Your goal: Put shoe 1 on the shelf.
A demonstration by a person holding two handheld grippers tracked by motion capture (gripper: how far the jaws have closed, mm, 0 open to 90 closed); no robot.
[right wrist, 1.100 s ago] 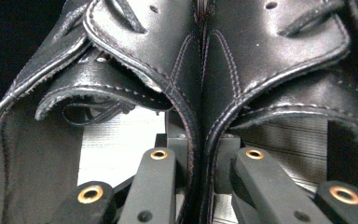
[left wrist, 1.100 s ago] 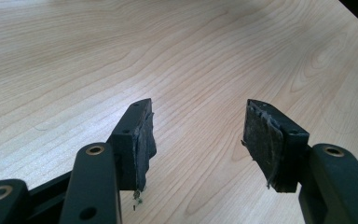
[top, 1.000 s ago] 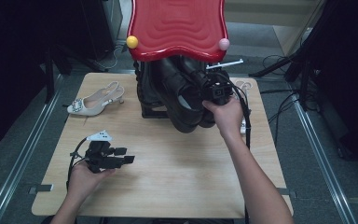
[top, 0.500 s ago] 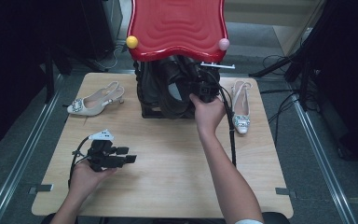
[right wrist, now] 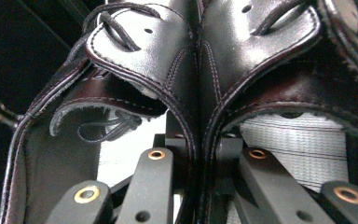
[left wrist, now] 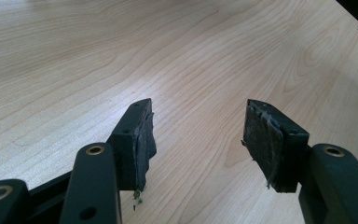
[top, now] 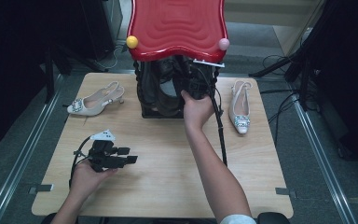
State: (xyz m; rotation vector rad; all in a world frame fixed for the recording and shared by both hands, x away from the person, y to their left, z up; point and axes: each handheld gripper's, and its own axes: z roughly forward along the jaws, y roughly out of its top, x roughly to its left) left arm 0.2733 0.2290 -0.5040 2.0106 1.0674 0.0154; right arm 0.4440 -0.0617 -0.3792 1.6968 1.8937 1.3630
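Observation:
A pair of black leather lace-up shoes (top: 167,91) sits inside the dark rack (top: 142,100) under its red wavy top (top: 177,28). My right gripper (top: 193,86) reaches into the rack from the front. In the right gripper view the inner walls of both shoes (right wrist: 200,93) are pinched side by side between its jaws, which have just been opening a little while the leather still sits between them. My left gripper (top: 128,155) rests low over the wooden table (top: 168,163) at the front left, open, with nothing between its pads (left wrist: 142,140).
A beige slingback heel with a jewelled buckle (top: 93,101) lies left of the rack, and its mate (top: 240,105) lies to the right. A yellow ball (top: 132,41) and a pink ball (top: 223,44) sit on the red top's corners. A black cable (top: 221,135) trails along the right forearm.
The right hand has carried the black shoes from in front of the rack back in under the red top. The left gripper has stayed where it was.

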